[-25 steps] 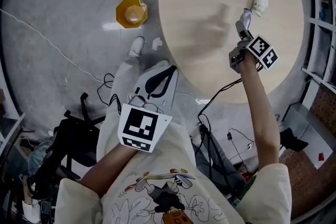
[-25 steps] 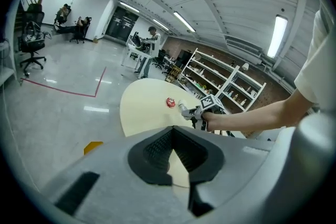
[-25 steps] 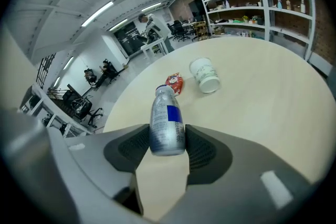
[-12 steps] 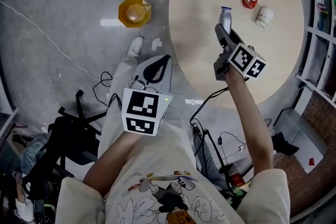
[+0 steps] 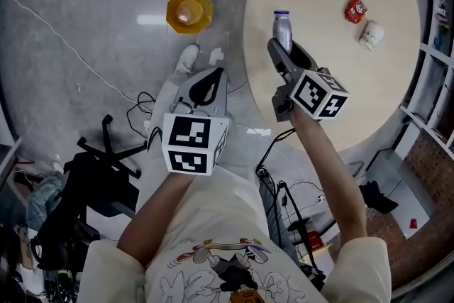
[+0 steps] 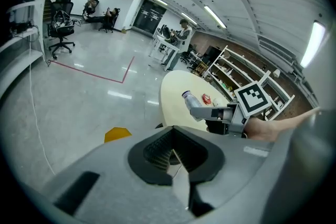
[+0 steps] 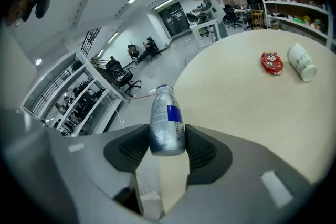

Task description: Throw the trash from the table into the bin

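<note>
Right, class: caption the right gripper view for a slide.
Right gripper holds a silver bottle above the round table; a red packet and a toppled cup lie beyond.

right tool (image 5: 281,52) clamps a bottle (image 5: 282,26), arm outstretched; left tool (image 5: 210,84) closed, near the body.

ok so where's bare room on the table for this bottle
Most of the table is bare: the stretch between the bottle in the right gripper and the red packet, and the near side. Only the rim by the packet and tipped paper cup is crowded.
</note>
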Motion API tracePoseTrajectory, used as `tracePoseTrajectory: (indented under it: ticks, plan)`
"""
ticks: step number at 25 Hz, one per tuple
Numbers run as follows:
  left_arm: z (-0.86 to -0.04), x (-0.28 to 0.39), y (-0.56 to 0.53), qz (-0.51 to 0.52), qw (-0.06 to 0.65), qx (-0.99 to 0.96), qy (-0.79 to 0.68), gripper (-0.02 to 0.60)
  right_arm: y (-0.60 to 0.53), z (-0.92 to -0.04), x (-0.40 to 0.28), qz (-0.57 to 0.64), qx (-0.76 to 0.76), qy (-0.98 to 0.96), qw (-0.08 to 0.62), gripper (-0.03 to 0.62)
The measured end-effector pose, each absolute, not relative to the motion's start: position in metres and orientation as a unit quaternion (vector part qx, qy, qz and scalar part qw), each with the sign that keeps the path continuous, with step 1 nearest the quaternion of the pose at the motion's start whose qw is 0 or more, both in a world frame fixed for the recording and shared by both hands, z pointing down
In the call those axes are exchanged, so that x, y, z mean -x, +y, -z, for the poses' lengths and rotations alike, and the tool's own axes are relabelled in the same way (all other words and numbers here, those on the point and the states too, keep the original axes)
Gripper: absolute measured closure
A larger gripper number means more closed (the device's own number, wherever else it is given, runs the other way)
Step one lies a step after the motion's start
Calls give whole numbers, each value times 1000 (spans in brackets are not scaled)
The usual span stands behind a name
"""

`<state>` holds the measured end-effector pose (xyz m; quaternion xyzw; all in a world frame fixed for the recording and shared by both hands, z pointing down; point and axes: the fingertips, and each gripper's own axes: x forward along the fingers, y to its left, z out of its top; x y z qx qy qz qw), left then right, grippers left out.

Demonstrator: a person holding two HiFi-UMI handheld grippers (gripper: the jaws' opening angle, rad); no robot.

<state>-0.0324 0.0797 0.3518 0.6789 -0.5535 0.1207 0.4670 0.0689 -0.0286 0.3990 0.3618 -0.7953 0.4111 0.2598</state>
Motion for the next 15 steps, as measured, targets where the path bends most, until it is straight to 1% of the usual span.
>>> tracePoseTrajectory:
  ticks: [5,11,15]
  plan:
    - [-378,61,72,-137,464,-659,-577,575,-21,-415,-27,-425,-342,-796,263,378]
    - [-423,89,63,-112,488,-633,-591,575,-7,-436,16,-419,-327,-800,278,378]
    - [-442,95,56,-109,498,-622,-594,575,4,-445,43,-414,-306,-808,286,378]
